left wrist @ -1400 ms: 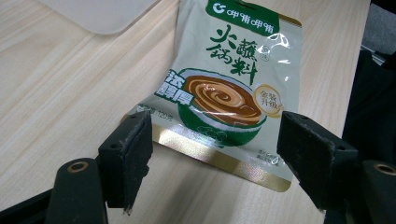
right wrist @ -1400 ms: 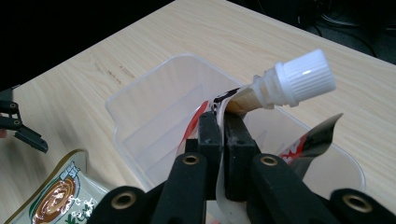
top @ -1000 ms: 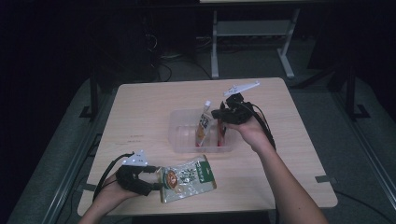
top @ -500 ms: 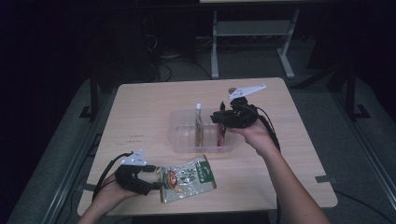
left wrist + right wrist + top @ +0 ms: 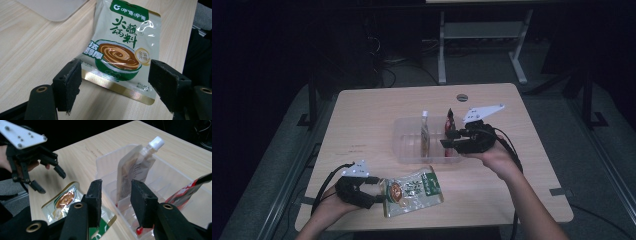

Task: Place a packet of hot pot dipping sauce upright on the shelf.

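A clear plastic bin (image 5: 409,150) sits mid-table. A pale spouted pouch (image 5: 424,132) stands upright in it, with a red pouch (image 5: 450,121) leaning at its right end. My right gripper (image 5: 446,139) is at the bin's right end; its jaws have just been opening and stand apart with nothing between them. In the right gripper view the gripper (image 5: 116,185) faces the spouted pouch (image 5: 135,170) and the red pouch (image 5: 187,192). My left gripper (image 5: 379,192) is open at the left edge of a green sauce packet (image 5: 412,190). The packet (image 5: 120,47) lies flat between the left gripper's (image 5: 115,82) wide jaws.
The wooden table (image 5: 362,115) has a round grommet (image 5: 462,97) near its far edge. A metal stand (image 5: 482,35) is on the dark floor behind. In the right gripper view the left gripper (image 5: 50,178) hovers beside the packet (image 5: 65,200). A bin corner (image 5: 55,7) shows in the left gripper view.
The right gripper let go of the spouted pouch and drew back to the right. The pouch went from tilted in the jaws to standing in the bin. The left gripper stayed put.
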`<control>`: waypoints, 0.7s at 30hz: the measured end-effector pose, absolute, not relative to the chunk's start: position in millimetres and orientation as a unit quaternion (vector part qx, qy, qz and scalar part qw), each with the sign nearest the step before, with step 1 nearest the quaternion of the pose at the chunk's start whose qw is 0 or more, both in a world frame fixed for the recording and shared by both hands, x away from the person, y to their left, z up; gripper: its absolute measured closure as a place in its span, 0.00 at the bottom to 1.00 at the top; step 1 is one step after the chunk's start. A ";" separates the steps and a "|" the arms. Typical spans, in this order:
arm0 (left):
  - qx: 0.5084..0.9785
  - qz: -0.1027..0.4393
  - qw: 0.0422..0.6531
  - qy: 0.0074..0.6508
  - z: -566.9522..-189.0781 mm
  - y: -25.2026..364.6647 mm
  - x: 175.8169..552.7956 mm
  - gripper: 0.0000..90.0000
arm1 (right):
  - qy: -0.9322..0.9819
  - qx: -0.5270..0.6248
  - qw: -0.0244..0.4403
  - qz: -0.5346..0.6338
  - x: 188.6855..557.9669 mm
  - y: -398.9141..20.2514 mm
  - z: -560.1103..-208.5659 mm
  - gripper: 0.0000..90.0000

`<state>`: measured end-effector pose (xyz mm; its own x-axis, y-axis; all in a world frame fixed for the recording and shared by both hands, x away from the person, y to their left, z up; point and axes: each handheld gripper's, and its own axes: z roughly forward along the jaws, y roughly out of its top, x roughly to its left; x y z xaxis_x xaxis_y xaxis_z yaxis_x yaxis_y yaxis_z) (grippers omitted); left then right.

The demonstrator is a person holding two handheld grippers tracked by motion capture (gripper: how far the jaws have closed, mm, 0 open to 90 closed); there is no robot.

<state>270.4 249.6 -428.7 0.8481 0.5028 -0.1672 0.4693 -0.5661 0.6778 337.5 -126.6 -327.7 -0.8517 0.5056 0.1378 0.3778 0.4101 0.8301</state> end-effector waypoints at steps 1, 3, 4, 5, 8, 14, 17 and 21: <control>0.884 0.022 0.376 0.275 -428.7 249.6 270.2 0.29 | 0.837 0.260 0.068 0.477 333.1 -128.9 -330.6 0.65; 0.886 0.023 0.375 0.273 -428.4 249.8 270.2 0.29 | 0.837 0.256 0.070 0.478 328.6 -130.9 -334.1 0.64; 0.887 0.022 0.373 0.272 -428.0 249.9 270.2 0.29 | 0.839 0.253 0.072 0.477 326.6 -132.0 -335.9 0.63; 0.887 0.023 0.374 0.272 -428.0 249.9 270.2 0.29 | 0.840 0.251 0.070 0.476 324.6 -132.8 -337.7 0.63; 0.885 0.024 0.377 0.272 -428.4 249.7 269.8 0.29 | 0.844 0.246 0.075 0.471 318.4 -136.1 -343.1 0.60; 0.888 0.030 0.374 0.267 -428.8 250.8 270.2 0.30 | 0.845 0.253 0.077 0.465 307.4 -146.5 -363.3 0.56; 0.886 0.028 0.375 0.272 -428.2 250.1 269.0 0.30 | 0.847 0.258 0.075 0.459 302.5 -153.5 -374.9 0.56; 0.886 0.029 0.375 0.271 -427.2 249.1 268.1 0.30 | 0.849 0.267 0.073 0.450 297.0 -162.2 -387.1 0.56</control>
